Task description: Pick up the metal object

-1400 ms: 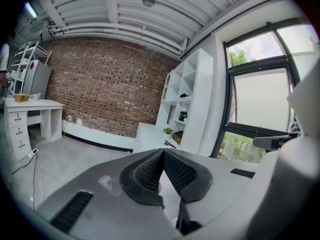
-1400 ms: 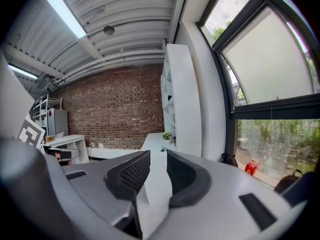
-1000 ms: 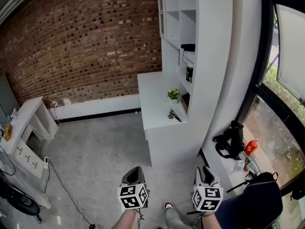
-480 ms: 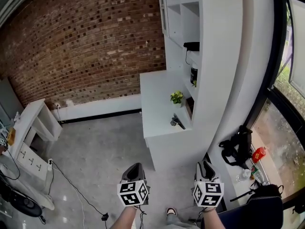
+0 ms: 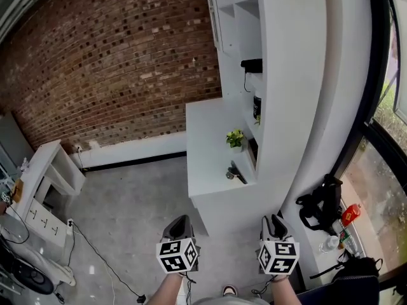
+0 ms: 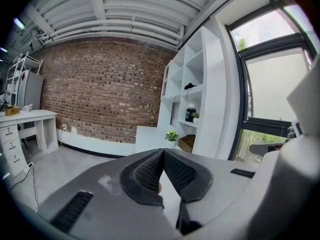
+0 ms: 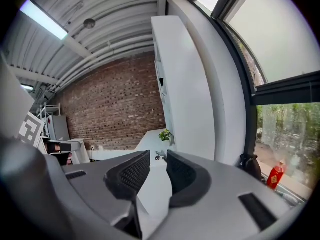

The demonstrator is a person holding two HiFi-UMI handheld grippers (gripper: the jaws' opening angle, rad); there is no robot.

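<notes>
A small dark metal object [image 5: 234, 172] lies on the white counter [image 5: 206, 145], near its front right corner. It also shows far off between my right jaws as a small metal object [image 7: 160, 157]. My left gripper [image 5: 180, 224] is held low over the grey floor, well short of the counter; its jaws meet at the tips, with nothing held. My right gripper [image 5: 275, 224] hangs level with it, beside the counter's front. In the right gripper view my right gripper [image 7: 158, 160] has a narrow gap between its jaws, with nothing in it.
A small potted plant [image 5: 234, 137] stands on the counter behind the metal object. White shelving [image 5: 251, 37] with a black item rises at the counter's right. A white desk [image 5: 44, 176] and cables lie at the left. A black bag [image 5: 323, 203] and red bottle [image 5: 348, 214] sit by the window.
The head view has tilted up and shifted slightly; the counter sits a little closer and more central. Both grippers stay low in the view, in about the same places.
</notes>
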